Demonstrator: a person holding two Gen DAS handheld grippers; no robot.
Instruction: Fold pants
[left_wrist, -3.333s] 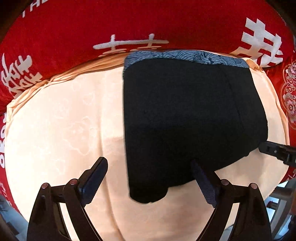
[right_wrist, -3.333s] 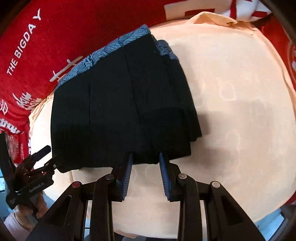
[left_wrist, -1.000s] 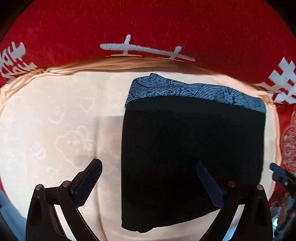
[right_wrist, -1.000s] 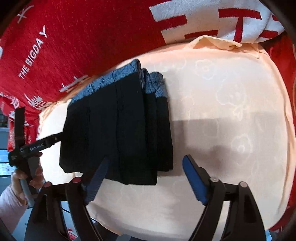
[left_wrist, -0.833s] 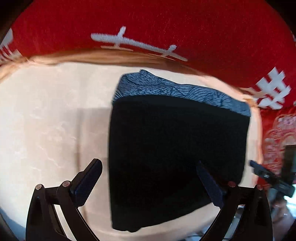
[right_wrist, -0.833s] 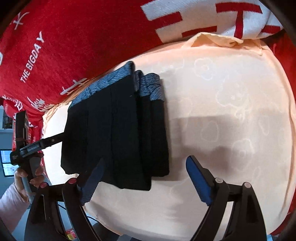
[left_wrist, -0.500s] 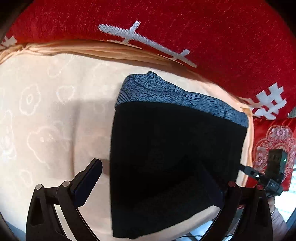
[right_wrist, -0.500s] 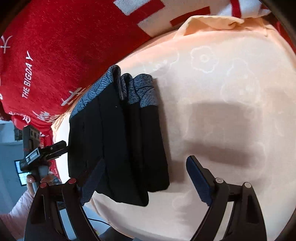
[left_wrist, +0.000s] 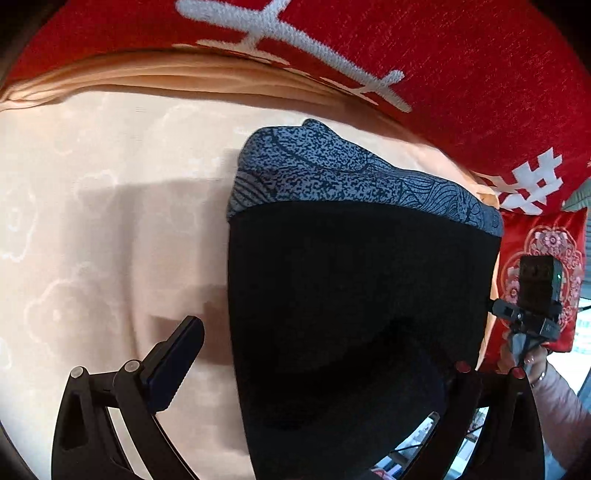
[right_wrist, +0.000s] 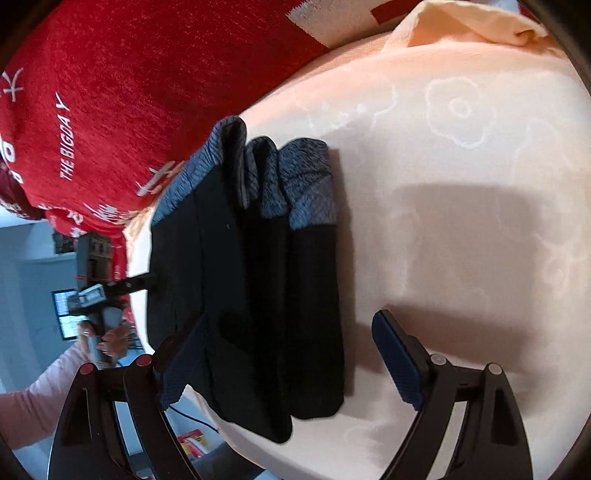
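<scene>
Folded black pants (left_wrist: 354, 306) lie flat on the peach sheet (left_wrist: 92, 229). The blue-grey patterned waistband (left_wrist: 332, 177) sits at the far end, close to the red blanket (left_wrist: 443, 55) with white lettering.

Left gripper (left_wrist: 310, 365): jaws wide apart, nothing clamped. The left finger (left_wrist: 173, 363) sits above bare sheet, just beside the pants' left edge. The right finger is dark against the black fabric near the pants' right edge and hard to make out. The gripper straddles the near part of the folded stack; can't tell if either finger touches cloth.

Right gripper (right_wrist: 291, 365): jaws also wide apart, holding nothing. Its right finger (right_wrist: 397, 360) with the blue pad is over bare sheet, apart from the pants (right_wrist: 251, 302). Its left finger (right_wrist: 184, 363) overlaps the near-left corner of the stack, at the bed edge; contact unclear.

From the right wrist view the stack shows several layers stepped sideways, with three waistband (right_wrist: 303, 184) folds fanned out at the far end. The near end of the stack reaches the edge of the sheet (right_wrist: 461, 166).

Each camera sees the other unit out at the side, past the sheet's edge: the left gripper (right_wrist: 107, 288) in the person's left hand (right_wrist: 107, 339), pink sleeve showing; the right gripper (left_wrist: 532, 306) in the right hand (left_wrist: 524, 360), beside a red patterned cloth (left_wrist: 543, 251).
</scene>
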